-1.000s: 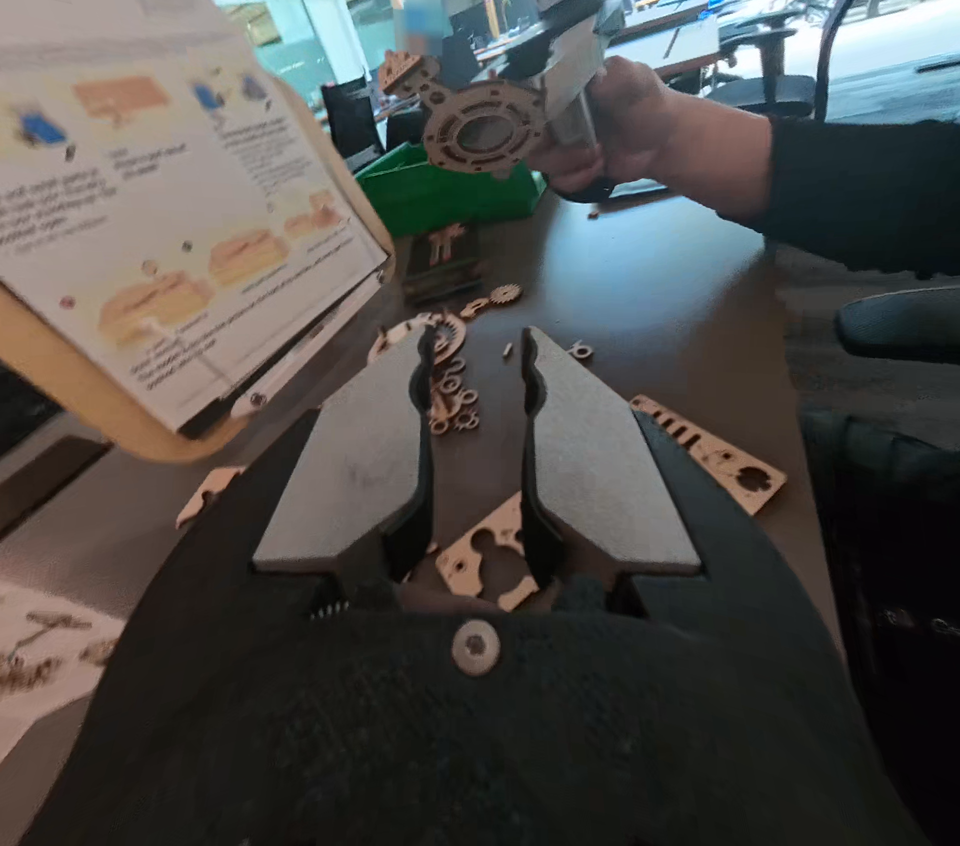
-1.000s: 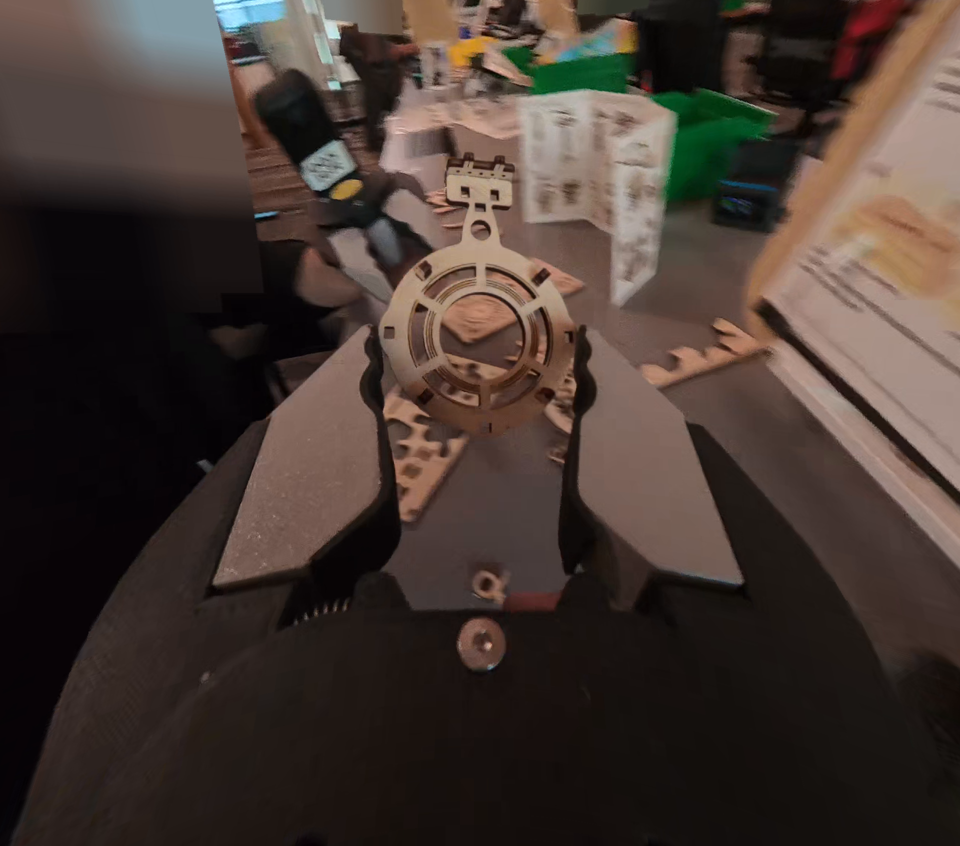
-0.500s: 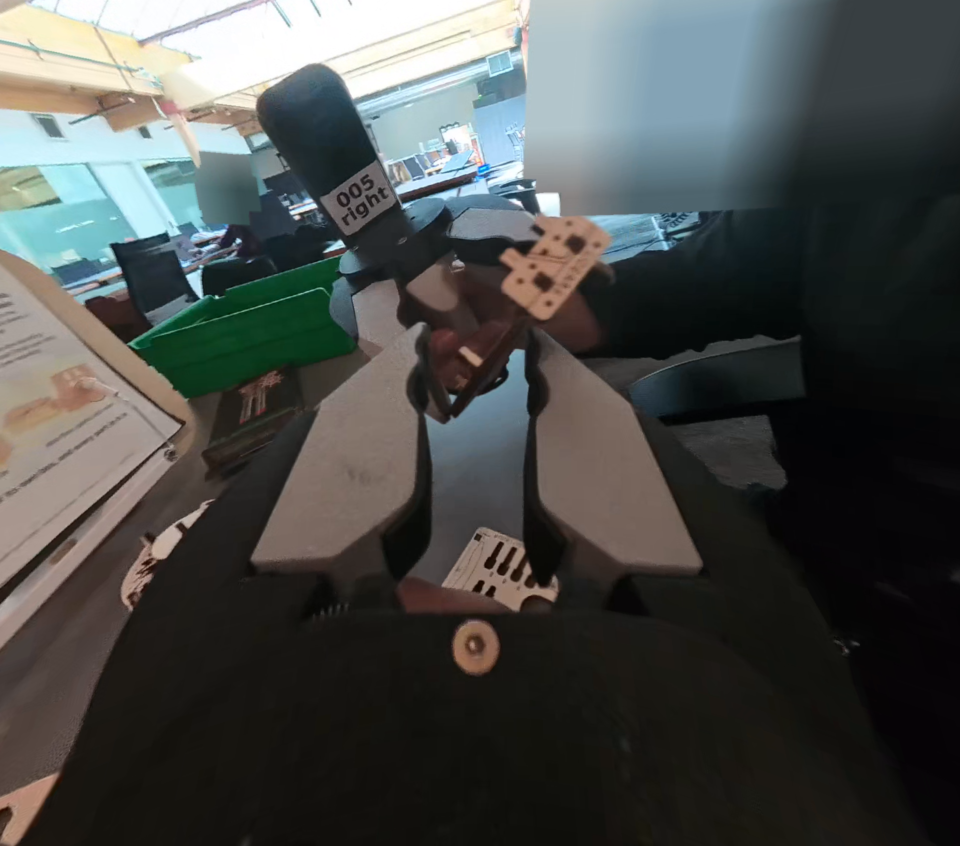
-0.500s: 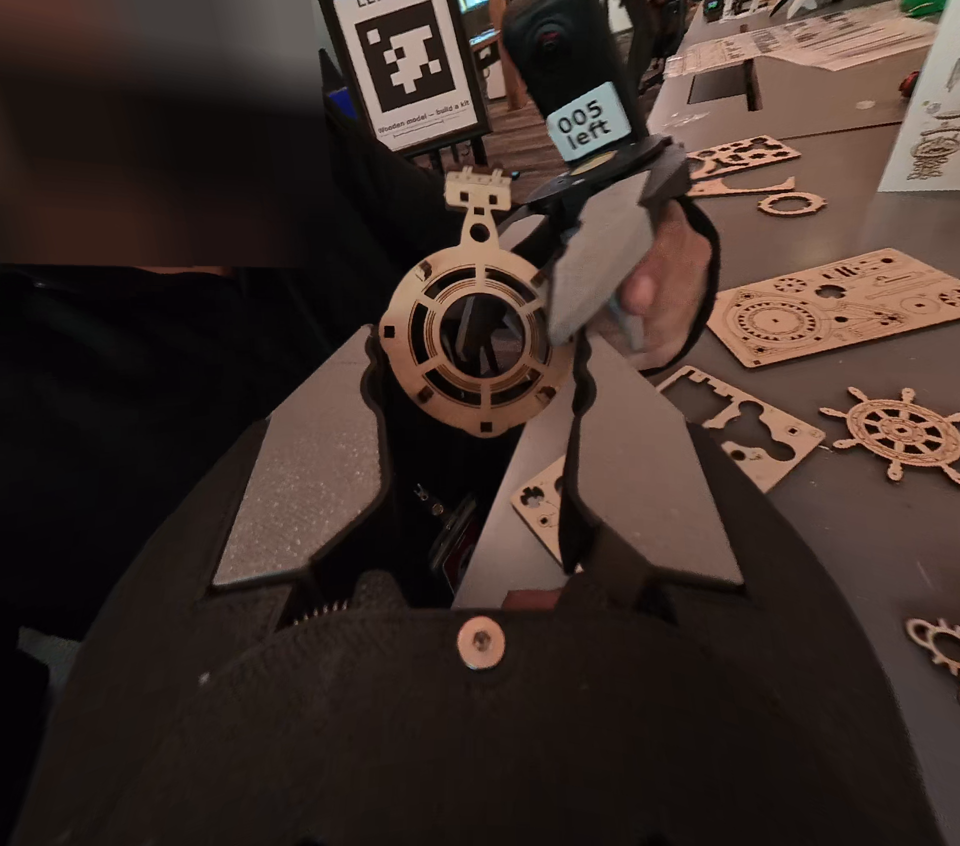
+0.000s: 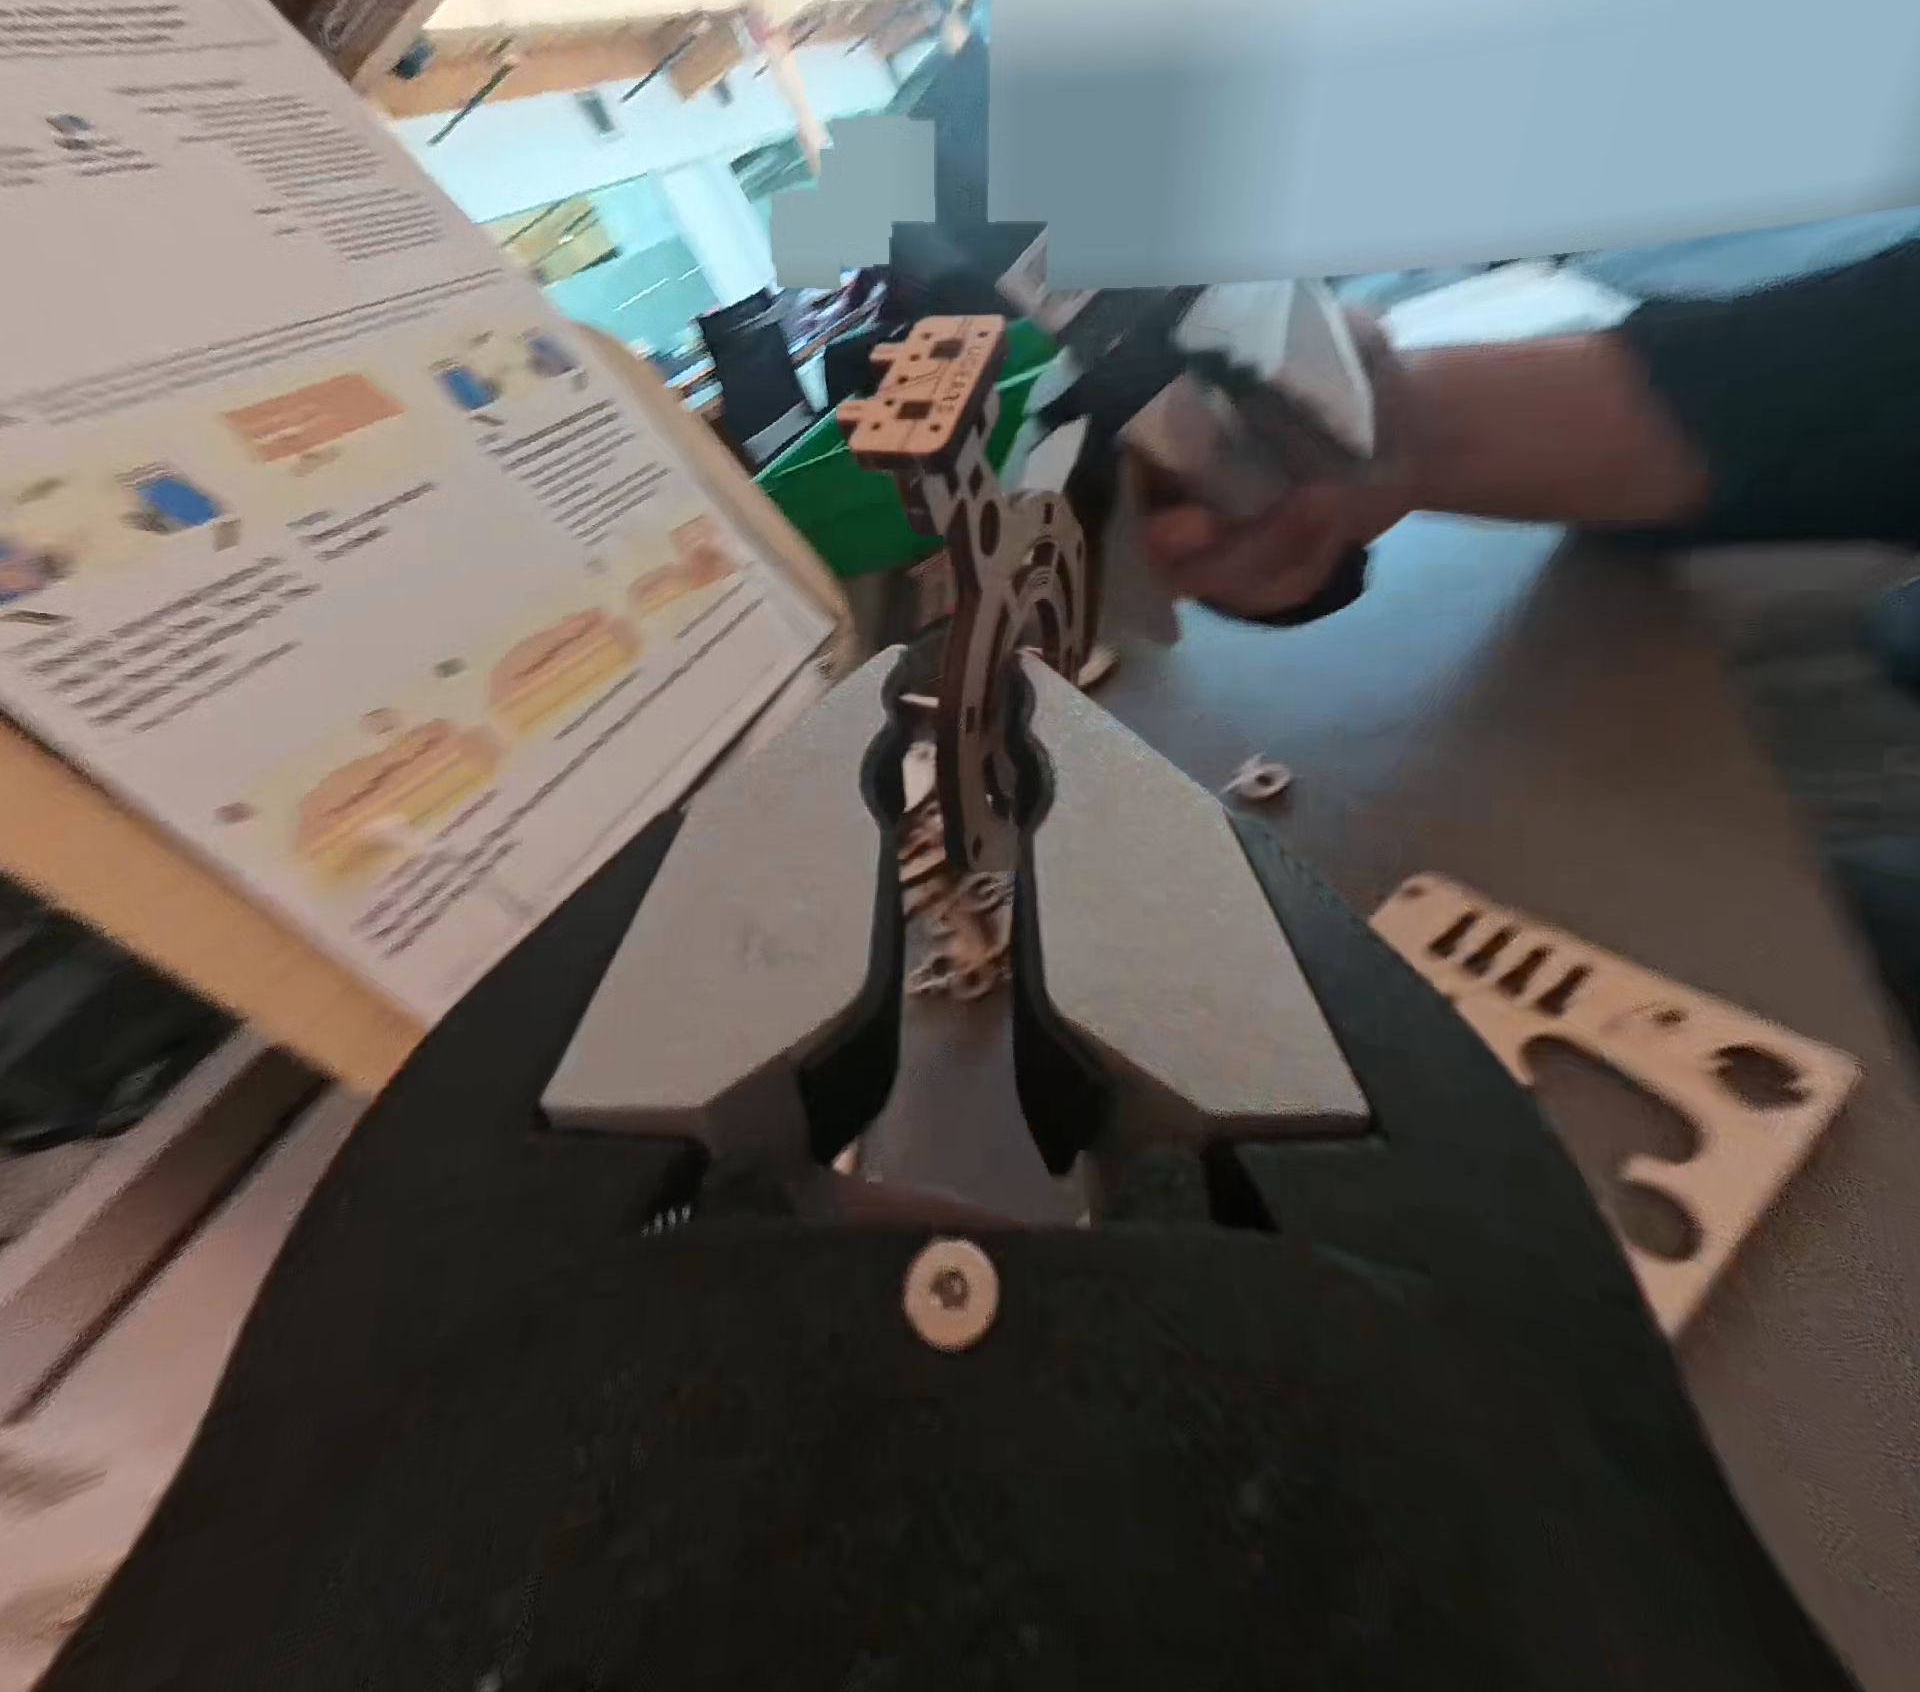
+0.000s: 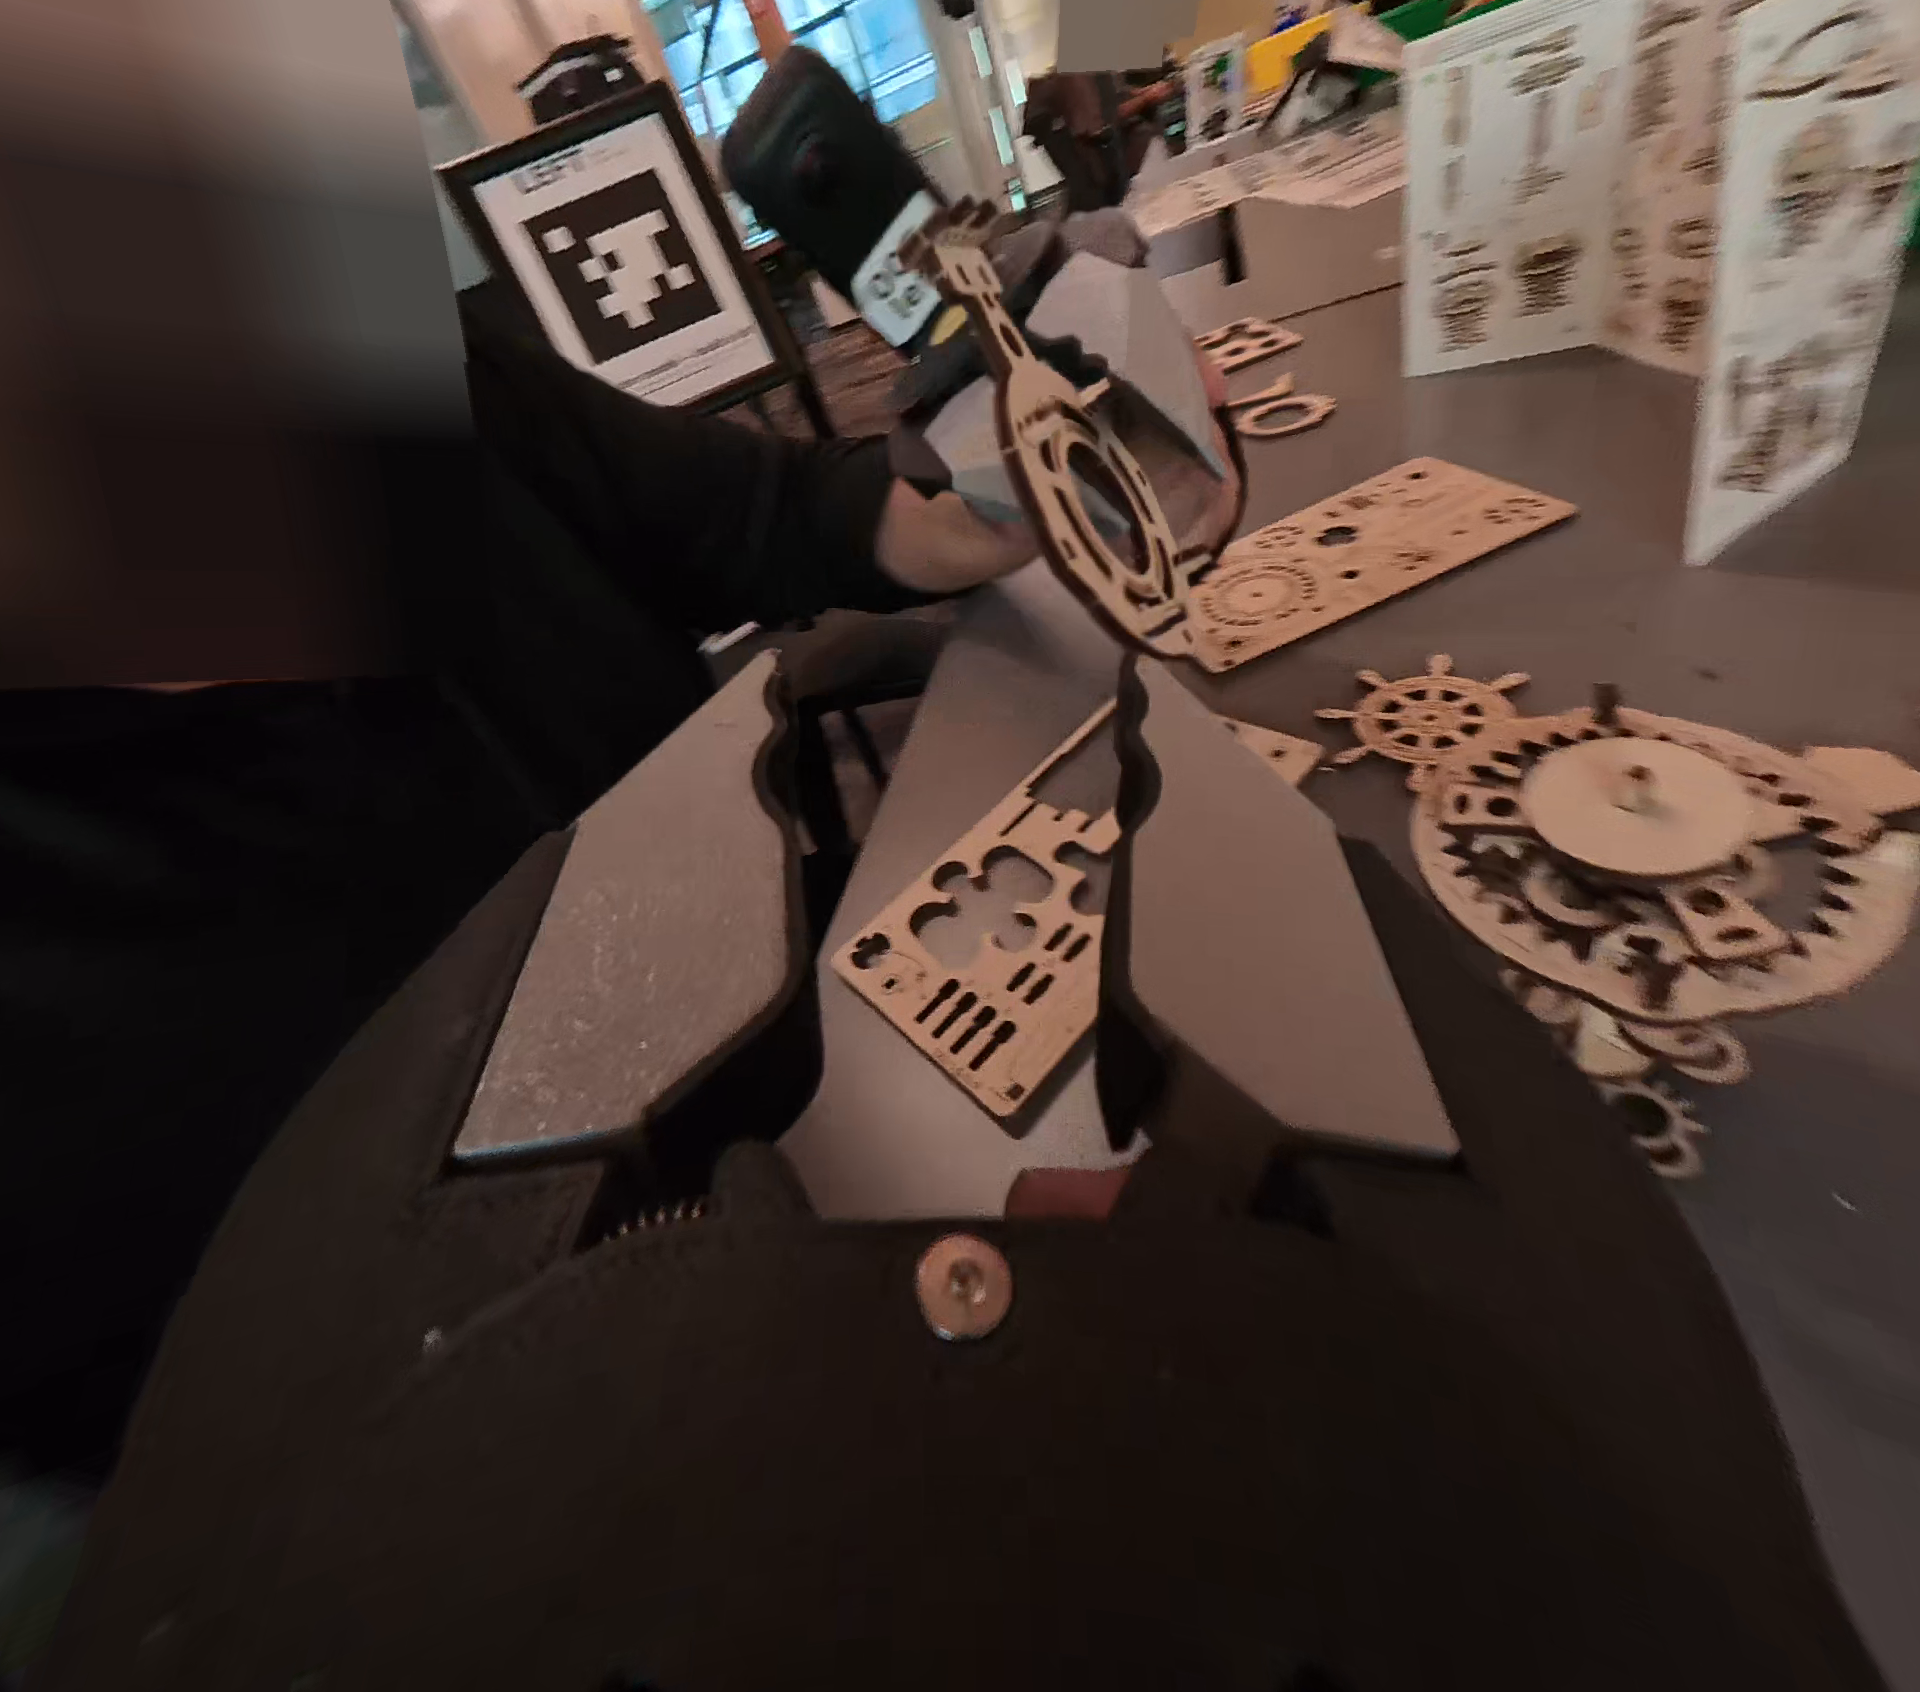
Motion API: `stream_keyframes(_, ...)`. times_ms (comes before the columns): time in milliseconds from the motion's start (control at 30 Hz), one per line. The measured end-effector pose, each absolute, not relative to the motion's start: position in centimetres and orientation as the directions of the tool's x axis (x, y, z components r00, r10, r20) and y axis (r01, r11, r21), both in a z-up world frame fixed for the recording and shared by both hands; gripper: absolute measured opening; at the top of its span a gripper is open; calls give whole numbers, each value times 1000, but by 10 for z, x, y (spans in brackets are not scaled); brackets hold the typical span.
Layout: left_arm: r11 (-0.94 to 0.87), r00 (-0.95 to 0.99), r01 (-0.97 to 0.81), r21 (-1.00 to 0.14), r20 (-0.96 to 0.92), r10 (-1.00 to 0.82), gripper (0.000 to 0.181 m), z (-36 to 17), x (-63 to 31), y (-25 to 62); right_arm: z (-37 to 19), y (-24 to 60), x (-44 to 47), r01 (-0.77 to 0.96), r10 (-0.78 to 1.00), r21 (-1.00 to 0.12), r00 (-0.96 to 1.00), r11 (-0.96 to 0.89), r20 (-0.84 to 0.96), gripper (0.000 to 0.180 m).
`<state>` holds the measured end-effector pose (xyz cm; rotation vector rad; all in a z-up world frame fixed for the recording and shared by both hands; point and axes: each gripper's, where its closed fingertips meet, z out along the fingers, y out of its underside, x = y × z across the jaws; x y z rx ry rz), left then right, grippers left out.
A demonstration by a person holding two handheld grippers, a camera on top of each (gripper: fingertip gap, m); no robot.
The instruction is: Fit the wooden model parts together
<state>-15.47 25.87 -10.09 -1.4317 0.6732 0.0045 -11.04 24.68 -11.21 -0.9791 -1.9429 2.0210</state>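
A wooden ring part with a notched tab on a stem (image 5: 977,686) stands edge-on between my left gripper's (image 5: 956,707) fingers, which are shut on its rim and hold it in the air. The right wrist view shows the same ring part (image 6: 1081,499) held up by the left gripper (image 6: 1091,416) above the table. My right gripper (image 6: 951,707) is open and empty, its right fingertip (image 6: 1138,707) just below the ring's lower edge. It also shows blurred in the left wrist view (image 5: 1236,416), in a hand behind the ring.
An instruction sheet on a board (image 5: 312,499) leans close at the left, with a green bin (image 5: 831,499) behind. On the table lie a gear assembly (image 6: 1621,842), a ship's wheel (image 6: 1423,717), part sheets (image 6: 1351,562) and offcuts (image 6: 987,946). A folded leaflet (image 6: 1662,188) stands at the back right.
The ring part passed from my right gripper to my left. The left fingers closed on its rim; the right fingers let it go and drew back a little.
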Motion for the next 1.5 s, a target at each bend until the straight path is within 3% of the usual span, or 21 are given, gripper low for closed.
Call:
stream_keyframes(133, 118, 655, -724, -679, -732, -190, 13, -114, -180, 267, -113, 260, -120, 232, 685, -969, -694, -80, -223, 59)
stream_keyframes(300, -10, 217, -976, -219, -972, 88, 13, -128, -204, 273, -111, 261, -132, 136, 792, -990, -608, 32, -58, 65)
stream_keyframes(333, -22, 164, -986, -168, -980, 116, 13, -126, -204, 272, -111, 258, -134, 121, 800, -991, -599, 52, -31, 67)
stream_keyframes(633, -61, 236, -968, -242, -967, 98, 14, -134, -215, 275, -117, 242, -148, 30, 844, -961, -487, 273, 225, 69)
stream_keyframes(867, -94, 205, -972, -215, -973, 104, 14, -140, -215, 280, -110, 262, -149, 43, 894, -993, -441, 111, 80, 70)
stream_keyframes(1033, -130, 104, -984, -124, -983, 150, 13, -139, -223, 281, -106, 270, -150, 26, 914, -996, -400, 85, 67, 74)
stream_keyframes(1333, -85, -30, -996, 10, -973, 231, 14, -131, -209, 277, -108, 259, -146, 63, 871, -998, -490, 4, -28, 82)
stream_keyframes(1500, -127, -91, -990, 66, -974, 206, 14, -141, -205, 281, -113, 269, -155, 91, 927, -996, -372, -11, -44, 81)
